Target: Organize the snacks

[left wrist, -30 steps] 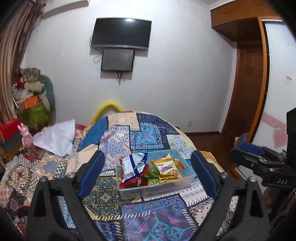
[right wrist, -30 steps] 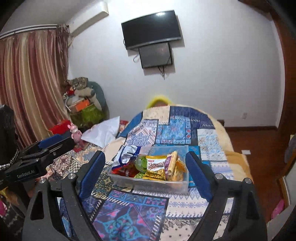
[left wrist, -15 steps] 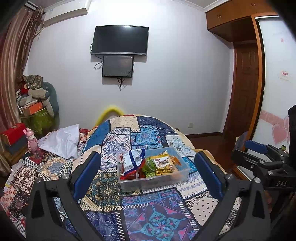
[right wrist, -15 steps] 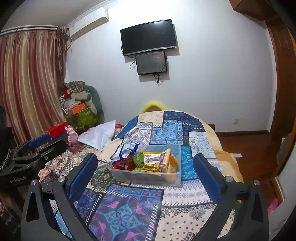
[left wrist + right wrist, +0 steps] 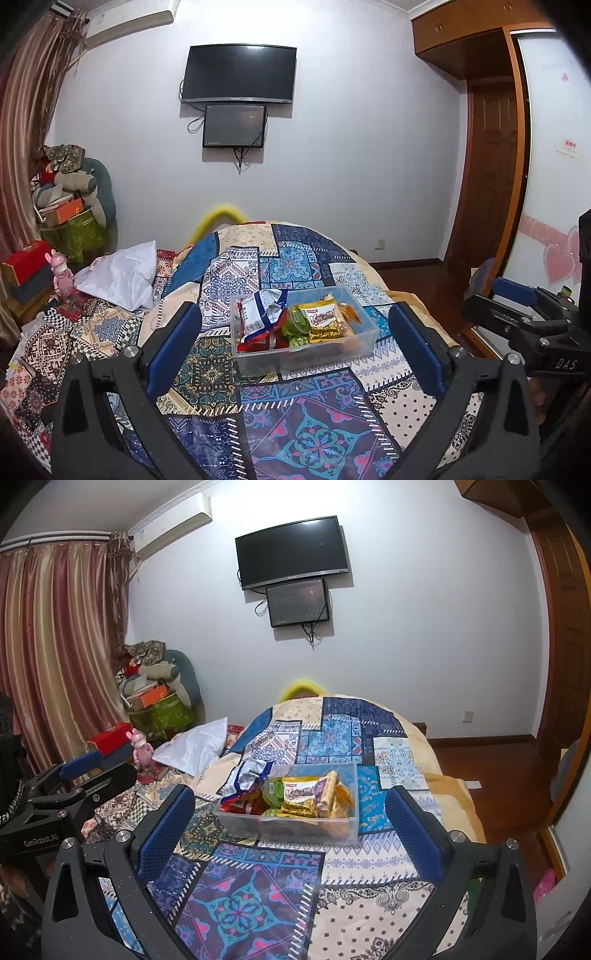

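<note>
A clear plastic bin (image 5: 365,341) (image 5: 351,829) stands on the patchwork bedspread (image 5: 306,435) (image 5: 243,912). It holds several snacks: a white and blue bag (image 5: 260,314) (image 5: 245,777), a gold packet (image 5: 321,321) (image 5: 299,799) and green cups (image 5: 295,325) (image 5: 271,792). My left gripper (image 5: 295,347) is open and empty, held back from the bin. My right gripper (image 5: 290,830) is open and empty too. Each gripper shows at the edge of the other's view, the right one (image 5: 532,325) and the left one (image 5: 66,786).
A white pillow (image 5: 122,273) (image 5: 199,744) lies left of the bin. Boxes and stuffed toys (image 5: 66,206) (image 5: 155,686) pile up at the left wall. A TV (image 5: 240,74) hangs on the far wall. A wooden door (image 5: 487,184) is at right.
Both grippers have pulled back and up from the bin, which looks smaller and further off now. Both stay open and empty.
</note>
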`<state>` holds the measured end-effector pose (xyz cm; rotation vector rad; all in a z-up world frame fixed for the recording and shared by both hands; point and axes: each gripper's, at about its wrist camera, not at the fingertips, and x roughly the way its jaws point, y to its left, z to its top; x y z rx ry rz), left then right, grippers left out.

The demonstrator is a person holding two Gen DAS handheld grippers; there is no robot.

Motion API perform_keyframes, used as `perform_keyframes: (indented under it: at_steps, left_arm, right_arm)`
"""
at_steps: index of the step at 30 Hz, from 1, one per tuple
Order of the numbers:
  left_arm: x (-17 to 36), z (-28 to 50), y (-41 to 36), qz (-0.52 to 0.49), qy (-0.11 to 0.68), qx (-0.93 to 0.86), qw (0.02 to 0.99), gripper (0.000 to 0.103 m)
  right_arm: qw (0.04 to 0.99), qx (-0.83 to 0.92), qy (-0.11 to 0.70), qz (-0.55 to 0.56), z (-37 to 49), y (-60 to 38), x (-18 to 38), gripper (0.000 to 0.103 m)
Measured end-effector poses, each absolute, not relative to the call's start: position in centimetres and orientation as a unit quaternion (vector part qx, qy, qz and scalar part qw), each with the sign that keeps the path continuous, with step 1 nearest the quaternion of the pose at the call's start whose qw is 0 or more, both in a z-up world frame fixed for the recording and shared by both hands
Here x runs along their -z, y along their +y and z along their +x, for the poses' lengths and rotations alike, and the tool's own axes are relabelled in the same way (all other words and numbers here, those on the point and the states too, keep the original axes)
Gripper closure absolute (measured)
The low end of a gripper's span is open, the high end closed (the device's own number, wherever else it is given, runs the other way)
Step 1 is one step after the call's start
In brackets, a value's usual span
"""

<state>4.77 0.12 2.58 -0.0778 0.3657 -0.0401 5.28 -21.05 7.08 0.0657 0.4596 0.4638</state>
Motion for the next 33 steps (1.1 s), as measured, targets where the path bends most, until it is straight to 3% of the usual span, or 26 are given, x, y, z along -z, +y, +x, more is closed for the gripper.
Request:
perform_keyframes:
  at_steps: [33]
  left_arm:
    - [-2.06, 5.27, -0.1, -0.045, 0.191, 0.027, 0.98, 0.001]
  right_arm:
    - [0.949, -0.215, 0.229, 0.021, 5.31, -21.01, -6.98, 0.0]
